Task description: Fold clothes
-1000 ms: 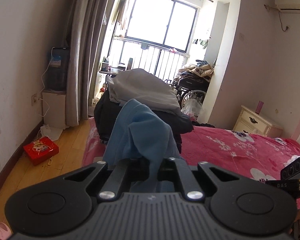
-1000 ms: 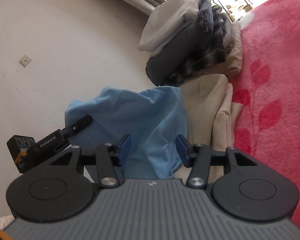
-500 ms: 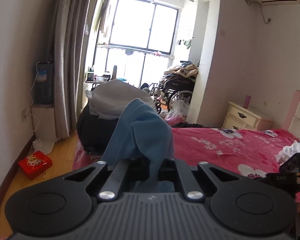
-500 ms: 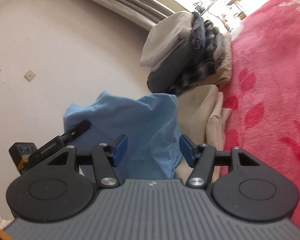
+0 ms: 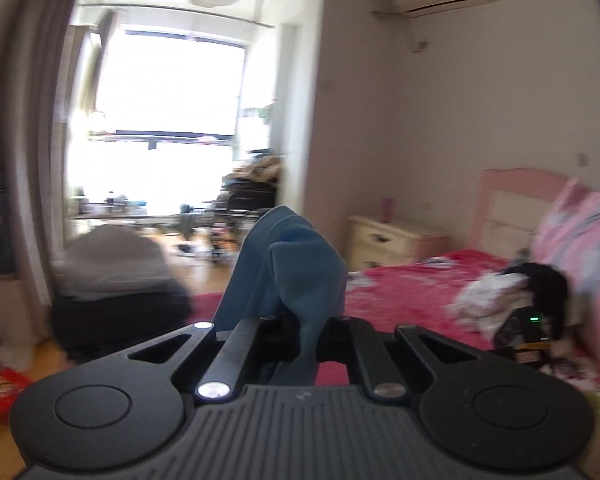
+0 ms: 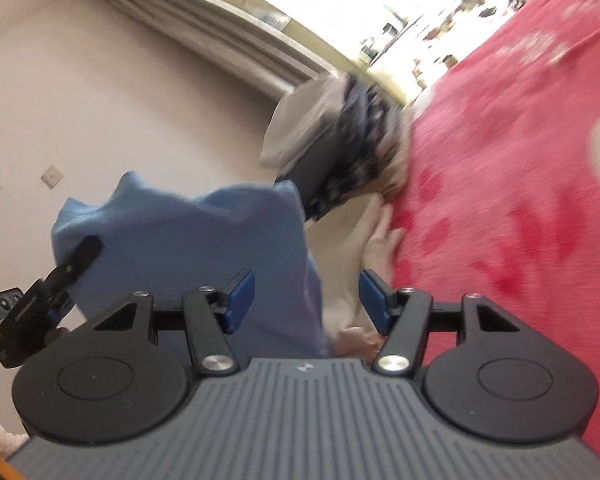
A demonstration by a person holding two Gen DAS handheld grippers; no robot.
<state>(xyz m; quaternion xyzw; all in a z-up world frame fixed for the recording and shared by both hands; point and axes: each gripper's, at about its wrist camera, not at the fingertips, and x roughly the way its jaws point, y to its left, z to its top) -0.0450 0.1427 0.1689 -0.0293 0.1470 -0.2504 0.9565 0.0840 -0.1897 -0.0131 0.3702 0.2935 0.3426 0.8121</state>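
A blue garment [image 5: 296, 268] bunches up over my left gripper [image 5: 305, 322], which is shut on it and holds it in the air. In the right wrist view the same blue garment [image 6: 204, 248] hangs spread in front of my right gripper [image 6: 306, 296]. That gripper is open, its blue pads [image 6: 240, 292] apart, with the cloth's edge between them but not pinched. The left gripper's body [image 6: 36, 300] shows at the left of that view, at the garment's far side. Both views are blurred by motion.
A pink floral bedspread [image 6: 520, 152] covers the bed. A stack of folded clothes [image 6: 332, 140] sits at its corner, with a beige garment [image 6: 364, 240] beside it. Loose clothes [image 5: 508, 292] lie near a pink pillow [image 5: 588, 240]. A nightstand [image 5: 392, 240] stands against the wall.
The left gripper has swung right and upward with the blue garment, from the folded stack toward the headboard. The right gripper has tilted and stayed open behind the cloth.
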